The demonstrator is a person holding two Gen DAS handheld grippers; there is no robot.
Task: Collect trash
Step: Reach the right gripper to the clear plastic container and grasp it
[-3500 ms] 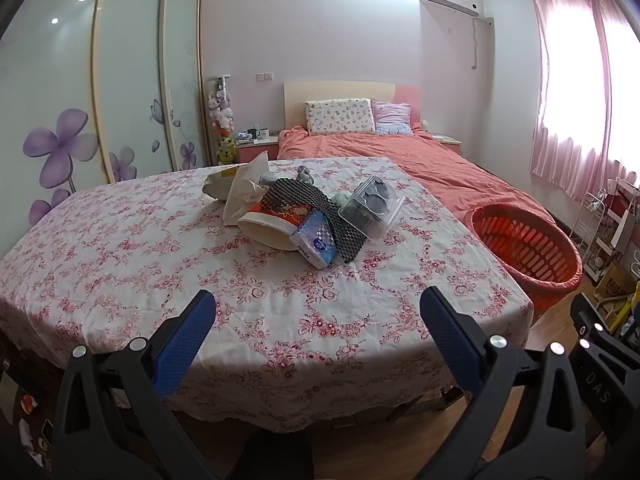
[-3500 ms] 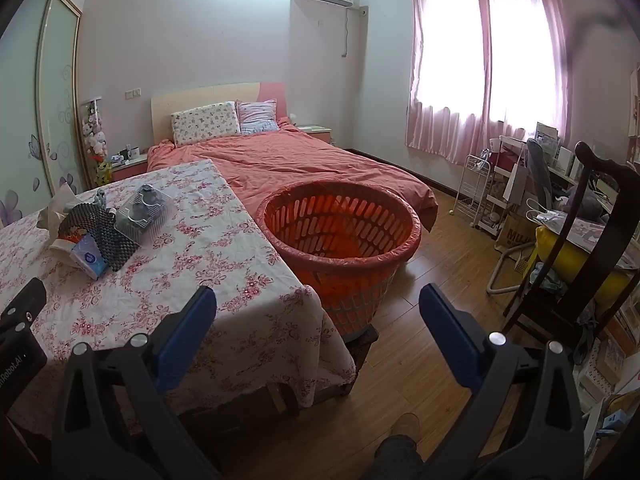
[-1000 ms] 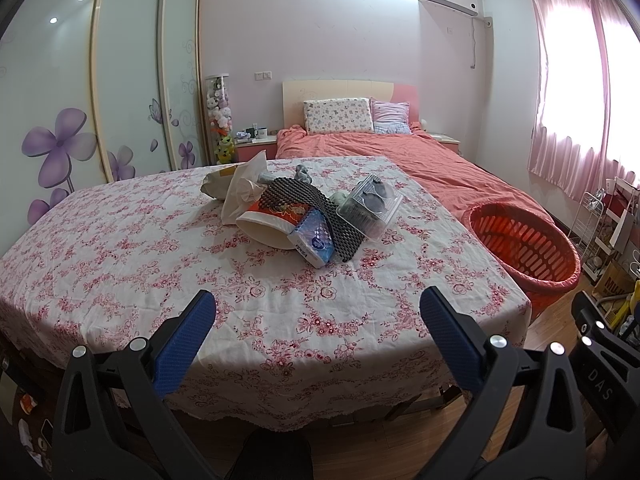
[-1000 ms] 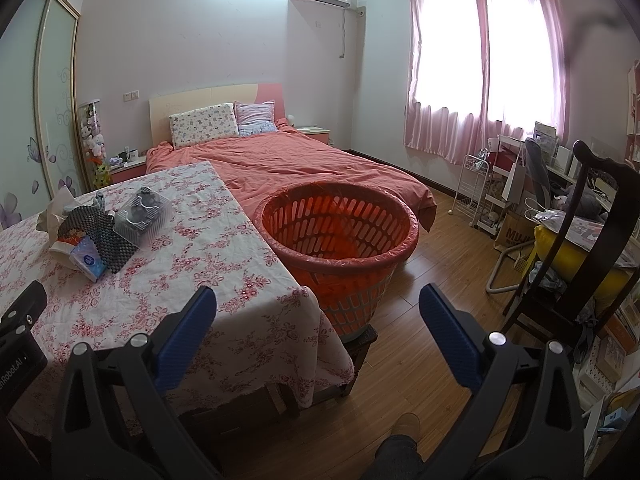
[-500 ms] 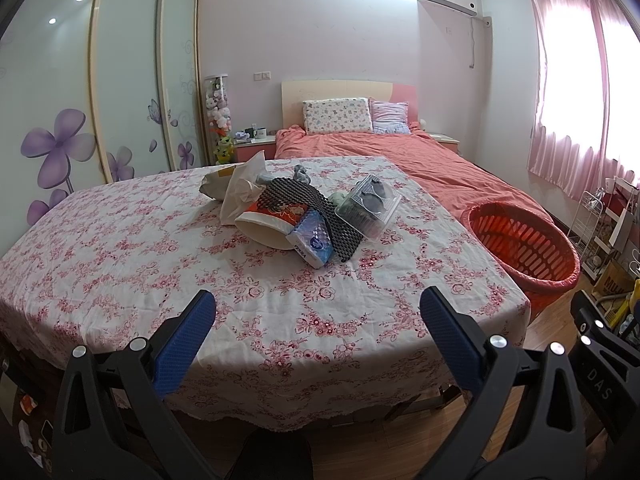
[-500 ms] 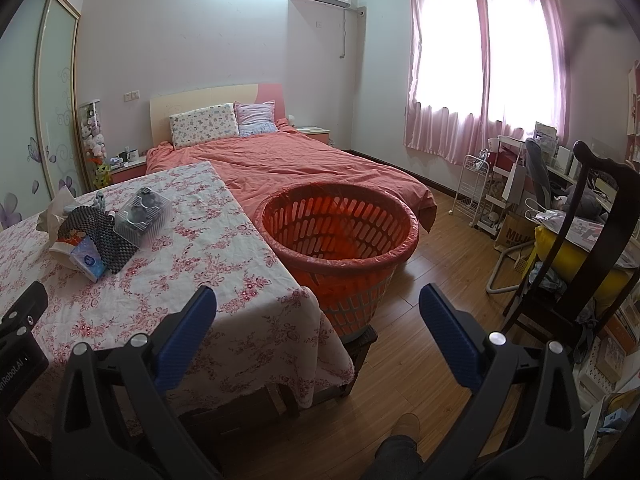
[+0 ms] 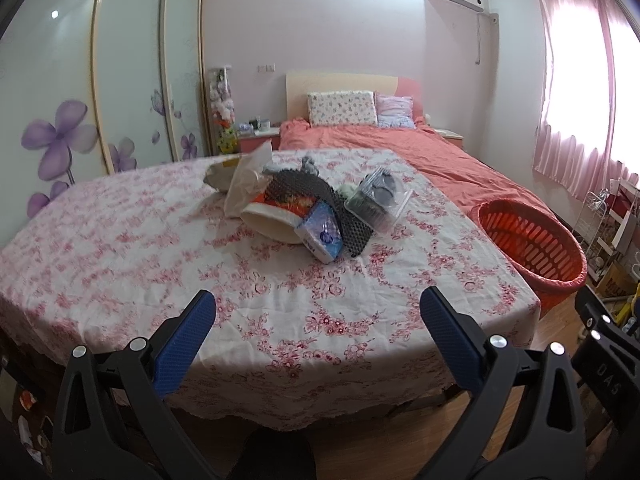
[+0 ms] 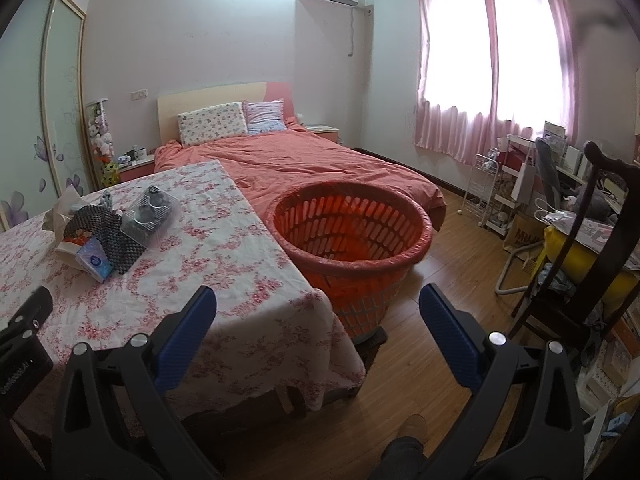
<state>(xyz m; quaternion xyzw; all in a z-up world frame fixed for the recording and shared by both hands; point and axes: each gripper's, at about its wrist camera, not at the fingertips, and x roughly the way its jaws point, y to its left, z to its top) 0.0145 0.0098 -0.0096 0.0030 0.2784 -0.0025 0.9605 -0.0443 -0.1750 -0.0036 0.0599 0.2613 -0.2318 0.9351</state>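
Blue-padded left tool (image 7: 318, 316) and right tool (image 8: 318, 314) both gape wide, empty, level before the table (image 7: 120, 264).

Bare tablecloth (image 7: 280, 280) before trash pile (image 7: 312, 208); basket (image 8: 352, 232) open.

My right gripper (image 8: 318, 312) was held wide apart and empty, its blue fingertips (image 8: 187, 332) framing the corner of a table (image 8: 248, 280) draped in a pink floral cloth. An orange slotted basket (image 8: 352, 236) stood on the wooden floor just beside that corner, with a bed (image 8: 304, 168) behind it. A small heap of trash (image 8: 116, 228) lay on the table at far left, well apart from the basket.
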